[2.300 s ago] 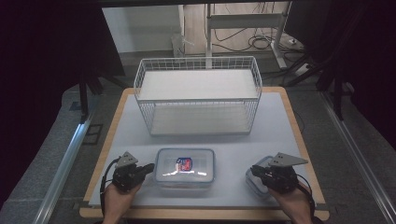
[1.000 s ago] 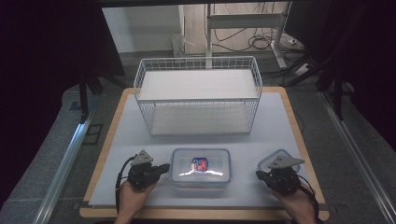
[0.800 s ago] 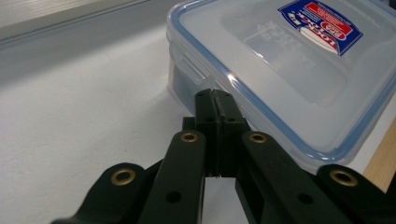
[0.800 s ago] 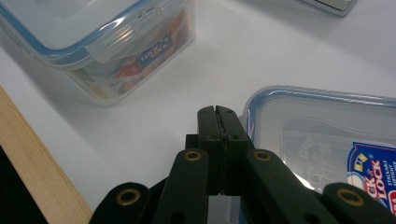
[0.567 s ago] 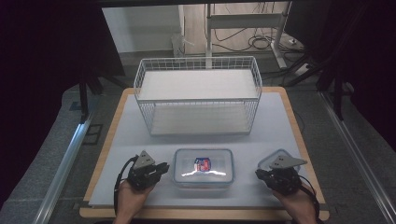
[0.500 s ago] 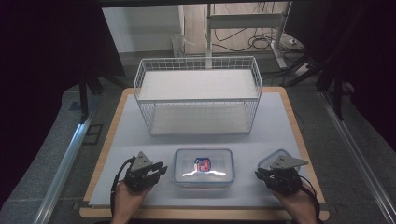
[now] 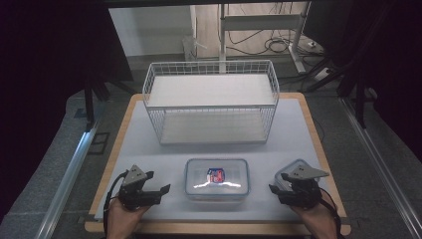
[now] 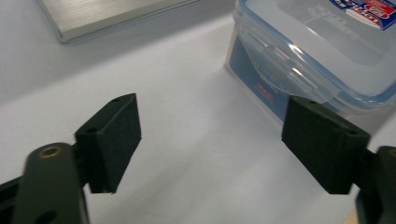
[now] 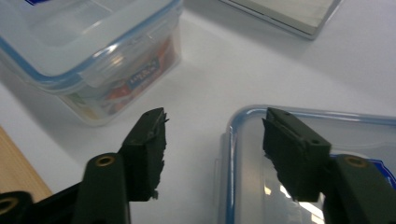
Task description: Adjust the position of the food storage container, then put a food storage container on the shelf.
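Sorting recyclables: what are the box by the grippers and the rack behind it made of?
The box looks like clear, glossy plastic: its contents show through, light glints on its lid, and it has a blue rim seal. The rack seems to be white-coated metal wire, a thin grid with pale flat shelves.

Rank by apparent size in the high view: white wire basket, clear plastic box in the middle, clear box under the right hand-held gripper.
1. White wire basket, clearly largest.
2. Clear plastic lidded box in the middle.
3. Clear box by the right hand-held gripper: mostly covered, so its size is unsure.
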The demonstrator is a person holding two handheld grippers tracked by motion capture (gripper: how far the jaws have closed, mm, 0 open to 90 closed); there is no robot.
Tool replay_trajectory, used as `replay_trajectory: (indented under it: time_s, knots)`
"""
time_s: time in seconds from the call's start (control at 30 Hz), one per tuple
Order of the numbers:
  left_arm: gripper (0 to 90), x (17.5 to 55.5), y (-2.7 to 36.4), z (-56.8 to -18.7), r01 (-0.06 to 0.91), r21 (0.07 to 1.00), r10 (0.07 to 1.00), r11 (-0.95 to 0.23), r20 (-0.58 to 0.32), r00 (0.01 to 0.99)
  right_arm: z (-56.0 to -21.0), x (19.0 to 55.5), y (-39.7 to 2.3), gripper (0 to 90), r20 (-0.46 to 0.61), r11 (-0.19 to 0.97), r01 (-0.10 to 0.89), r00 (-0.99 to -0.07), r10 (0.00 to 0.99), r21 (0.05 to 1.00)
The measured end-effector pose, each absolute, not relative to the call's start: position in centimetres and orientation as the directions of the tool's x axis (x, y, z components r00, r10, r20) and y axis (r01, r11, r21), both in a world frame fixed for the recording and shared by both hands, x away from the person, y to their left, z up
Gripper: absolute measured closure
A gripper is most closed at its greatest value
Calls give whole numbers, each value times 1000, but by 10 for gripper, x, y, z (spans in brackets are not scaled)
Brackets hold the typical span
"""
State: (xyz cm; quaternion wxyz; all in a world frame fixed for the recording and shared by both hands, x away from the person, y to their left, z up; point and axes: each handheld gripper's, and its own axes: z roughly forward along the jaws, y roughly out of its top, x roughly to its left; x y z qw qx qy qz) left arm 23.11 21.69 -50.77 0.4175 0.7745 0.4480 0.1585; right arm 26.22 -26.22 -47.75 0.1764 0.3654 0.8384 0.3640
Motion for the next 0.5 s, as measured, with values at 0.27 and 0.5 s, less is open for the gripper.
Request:
replay_trajectory:
  time_s: [0.27, 0.5]
  knots:
    - [113, 230, 211, -507, 533, 796, 807, -287, -98, 582, -477, 263, -263, 212, -48, 454, 461, -660, 750, 762]
    - [20, 231, 209, -510, 506, 812, 808, -292, -74, 585, -478, 263, -260, 69, -53, 455, 435, -674, 736, 777]
